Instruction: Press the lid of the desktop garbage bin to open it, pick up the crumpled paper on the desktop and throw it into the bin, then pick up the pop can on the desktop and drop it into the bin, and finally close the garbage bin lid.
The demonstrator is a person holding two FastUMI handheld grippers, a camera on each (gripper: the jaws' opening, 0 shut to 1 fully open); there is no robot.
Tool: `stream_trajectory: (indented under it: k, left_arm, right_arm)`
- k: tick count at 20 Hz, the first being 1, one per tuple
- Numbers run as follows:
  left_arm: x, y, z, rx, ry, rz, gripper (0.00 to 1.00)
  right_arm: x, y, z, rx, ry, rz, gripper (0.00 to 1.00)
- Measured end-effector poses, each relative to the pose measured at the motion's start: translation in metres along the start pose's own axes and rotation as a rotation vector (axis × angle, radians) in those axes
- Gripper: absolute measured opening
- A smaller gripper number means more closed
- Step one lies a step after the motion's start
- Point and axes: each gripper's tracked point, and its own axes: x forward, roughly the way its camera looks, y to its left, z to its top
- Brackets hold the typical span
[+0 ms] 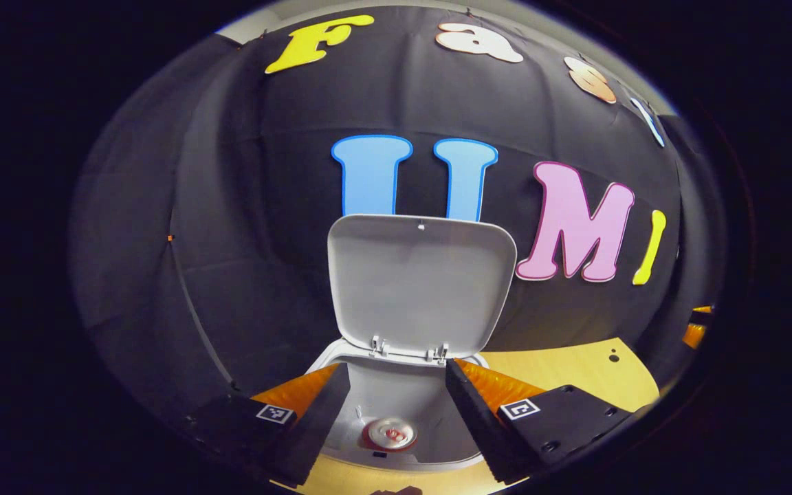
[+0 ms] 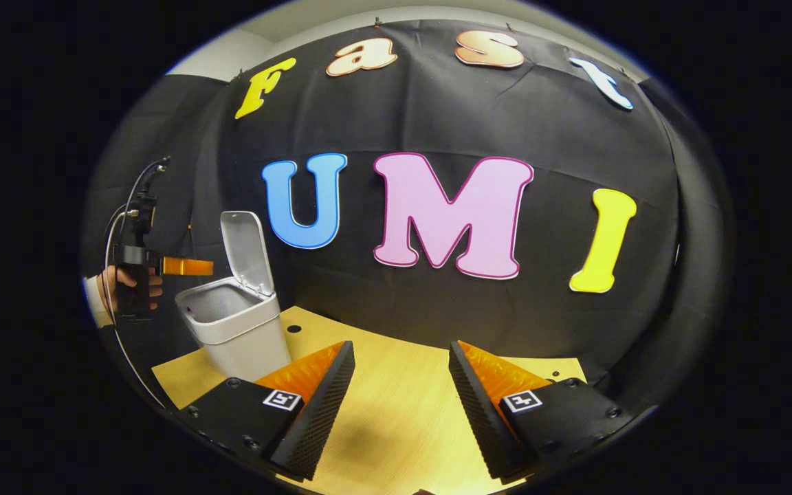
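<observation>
Bin lid (image 1: pixel 420 278): upright on rear hinges above garbage bin (image 2: pixel 234 330) on tabletop (image 2: pixel 396 412), pop can (image 1: pixel 389 434) inside; light, stiff plastic, likely swings down under a push at its top edge; both grippers' jaws open, empty.

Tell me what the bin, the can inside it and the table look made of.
Garbage bin: likely plastic, matt pale grey, with moulded rounded corners and clip hinges on its raised lid.
Pop can: probably aluminium; its silvery top shines around a red tab area.
Table: wood-look, pale yellow and smooth; solid wood or laminate cannot be told.
</observation>
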Motion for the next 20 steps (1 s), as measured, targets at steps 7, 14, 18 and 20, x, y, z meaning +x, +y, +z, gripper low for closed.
stream_trajectory:
  k: [7,14,18,20]
  left_arm:
    - [0.020,0.027,0.083,-0.090,-0.115,0.013,0.92]
    - [0.068,0.026,0.159,0.024,-0.189,-0.001,0.92]
    - [0.098,-0.001,0.147,0.043,-0.091,-0.061,0.92]
    - [0.102,-0.005,0.133,0.060,-0.031,-0.060,0.92]
  right_arm:
    - [0.009,-0.018,-0.016,0.012,0.029,-0.017,0.90]
    - [0.015,-0.029,-0.019,0.022,0.036,-0.024,0.90]
    - [0.013,-0.037,-0.013,0.034,0.028,-0.042,0.90]
    - [0.009,-0.041,-0.016,0.031,0.031,-0.053,0.90]
